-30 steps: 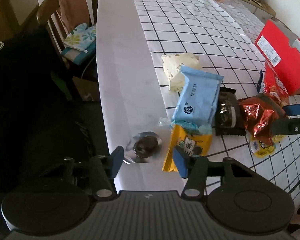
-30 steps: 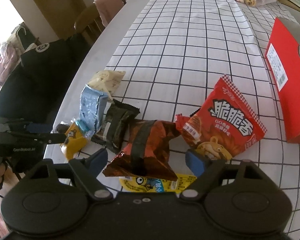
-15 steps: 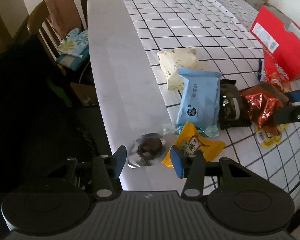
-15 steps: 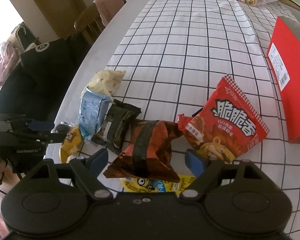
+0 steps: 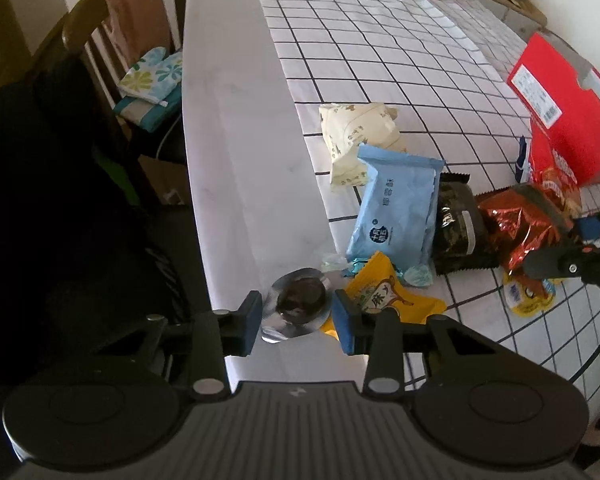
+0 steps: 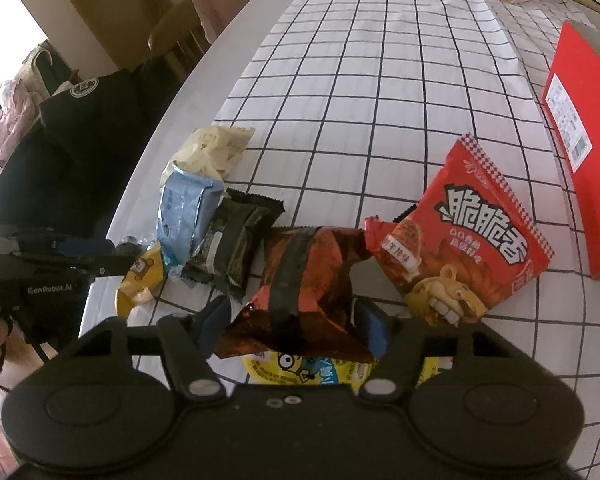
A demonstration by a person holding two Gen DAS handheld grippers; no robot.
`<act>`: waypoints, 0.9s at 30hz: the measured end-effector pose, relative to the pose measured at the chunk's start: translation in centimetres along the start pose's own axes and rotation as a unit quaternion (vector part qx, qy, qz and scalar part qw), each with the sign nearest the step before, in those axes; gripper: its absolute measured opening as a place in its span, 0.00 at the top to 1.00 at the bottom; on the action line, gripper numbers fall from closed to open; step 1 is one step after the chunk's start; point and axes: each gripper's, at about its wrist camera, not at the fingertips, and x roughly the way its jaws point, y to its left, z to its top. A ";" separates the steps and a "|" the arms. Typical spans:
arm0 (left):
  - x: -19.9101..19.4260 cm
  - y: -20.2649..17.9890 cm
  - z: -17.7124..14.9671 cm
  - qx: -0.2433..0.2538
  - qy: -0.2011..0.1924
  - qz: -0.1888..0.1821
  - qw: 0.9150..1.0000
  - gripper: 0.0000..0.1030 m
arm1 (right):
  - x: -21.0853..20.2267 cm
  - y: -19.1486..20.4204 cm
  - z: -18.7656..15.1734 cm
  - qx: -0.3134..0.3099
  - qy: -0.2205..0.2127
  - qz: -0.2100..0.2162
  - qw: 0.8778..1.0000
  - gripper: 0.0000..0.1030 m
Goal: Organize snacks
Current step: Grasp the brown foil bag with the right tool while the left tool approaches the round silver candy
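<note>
the left tongs sit low at the near edge of the table, their two blue pads apart on either side of a small round snack in clear silvery foil wrap with a dark centre; the pads stand just beside the wrap, and whether they touch it cannot be told. just right of that snack lies a yellow packet with a cartoon bear, its corner passing behind the right pad. beyond it a light blue flat wrapper rests partly over a pale cream printed pouch, with a dark brown-black packet touching its right side.

the right tongs are also apart, their blue pads flanking the near end of a crumpled shiny red-brown foil bag with a dark band; the bag fills the gap, though contact with the pads cannot be told. under the bag and the tongs lies a flat yellow sachet with a cartoon face. to the right, touching the foil bag, a bright red chip bag with white chinese lettering lies flat on the black-gridded white tablecloth. farther right stands a red cardboard box with a white label. a wooden chair draped with a pink cloth stands at the table's left side.
</note>
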 end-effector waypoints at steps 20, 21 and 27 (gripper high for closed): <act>-0.8 0.5 -1.2 -0.107 0.000 0.000 0.994 0.86 | -1.7 -0.5 -0.9 0.005 -0.019 0.017 1.000 0.54; -0.7 0.4 -1.3 -0.107 0.001 0.001 0.994 0.86 | -1.7 -0.5 -0.9 0.005 -0.019 0.018 1.000 0.54; -1.0 0.0 -1.4 -0.094 -0.006 0.012 0.995 0.86 | -2.4 -0.4 -1.3 0.003 -0.021 0.024 0.999 0.54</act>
